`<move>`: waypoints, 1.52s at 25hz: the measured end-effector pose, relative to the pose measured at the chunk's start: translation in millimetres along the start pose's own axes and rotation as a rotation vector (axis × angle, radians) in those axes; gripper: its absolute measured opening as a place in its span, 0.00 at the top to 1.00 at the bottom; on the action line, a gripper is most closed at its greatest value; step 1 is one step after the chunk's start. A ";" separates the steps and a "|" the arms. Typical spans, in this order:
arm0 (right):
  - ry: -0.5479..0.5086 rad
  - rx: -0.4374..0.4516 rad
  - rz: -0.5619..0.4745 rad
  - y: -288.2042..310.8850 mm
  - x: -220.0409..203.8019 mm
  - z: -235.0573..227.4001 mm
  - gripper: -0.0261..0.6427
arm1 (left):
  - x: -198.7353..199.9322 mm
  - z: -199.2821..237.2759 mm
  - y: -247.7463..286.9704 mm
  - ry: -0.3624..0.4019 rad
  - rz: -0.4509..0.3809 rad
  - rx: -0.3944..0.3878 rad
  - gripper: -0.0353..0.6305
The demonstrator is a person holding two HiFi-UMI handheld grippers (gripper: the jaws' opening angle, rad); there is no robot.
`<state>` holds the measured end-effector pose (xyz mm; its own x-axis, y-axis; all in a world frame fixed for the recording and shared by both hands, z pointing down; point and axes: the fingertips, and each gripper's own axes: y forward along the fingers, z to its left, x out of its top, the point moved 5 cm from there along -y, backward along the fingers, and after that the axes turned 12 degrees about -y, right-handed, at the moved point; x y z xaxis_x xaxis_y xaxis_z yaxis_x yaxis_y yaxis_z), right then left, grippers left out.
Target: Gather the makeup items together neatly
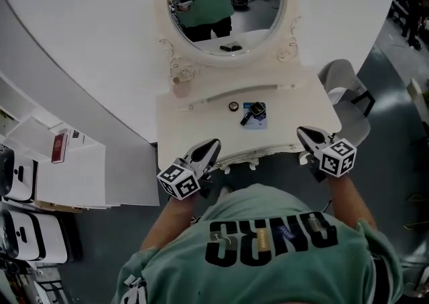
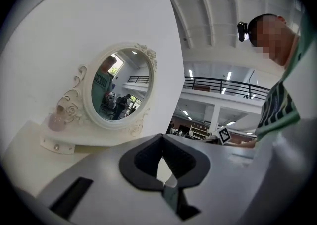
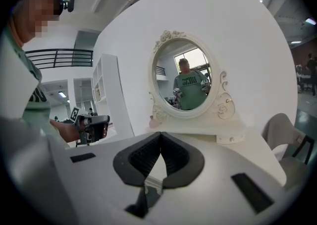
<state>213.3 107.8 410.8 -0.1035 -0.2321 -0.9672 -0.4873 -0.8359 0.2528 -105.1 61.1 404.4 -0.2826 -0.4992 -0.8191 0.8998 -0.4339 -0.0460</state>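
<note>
On the white dressing table [image 1: 194,118] lie a small round compact [image 1: 233,106] and, beside it, a black makeup item on a blue card [image 1: 254,114]. A small pink bottle [image 1: 179,86] stands at the mirror's left foot; it also shows in the left gripper view [image 2: 56,120] and the right gripper view [image 3: 153,121]. My left gripper [image 1: 213,143] is at the table's front left edge, shut and empty [image 2: 162,137]. At the front right corner my right gripper [image 1: 303,131] is also shut with nothing in it [image 3: 161,135]. Both are well short of the items.
An oval mirror [image 1: 224,1] in a carved white frame rises at the back of the table and reflects the person. A grey chair [image 1: 348,88] stands to the right. White shelves [image 1: 67,162] stand at the left.
</note>
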 end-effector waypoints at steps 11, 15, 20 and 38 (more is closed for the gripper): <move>-0.026 -0.025 0.055 136.1 47.7 -36.8 0.97 | 75.7 123.4 57.8 -0.006 0.097 -0.059 0.93; -0.047 0.041 0.080 153.1 39.7 -70.2 0.97 | 68.3 134.1 82.5 -0.009 0.080 -0.004 0.94; -0.078 0.178 0.116 173.5 29.3 -108.5 0.97 | 57.7 135.9 114.9 -0.026 0.007 0.121 0.93; -0.460 0.455 0.491 282.2 -98.7 -101.1 0.49 | 13.5 169.2 128.3 -0.101 0.082 0.195 0.93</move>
<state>173.7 -155.5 580.3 -0.6950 -0.2090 -0.6880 -0.5882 -0.3851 0.7111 -49.8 -128.2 484.2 -0.2519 -0.6074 -0.7534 0.8428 -0.5204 0.1378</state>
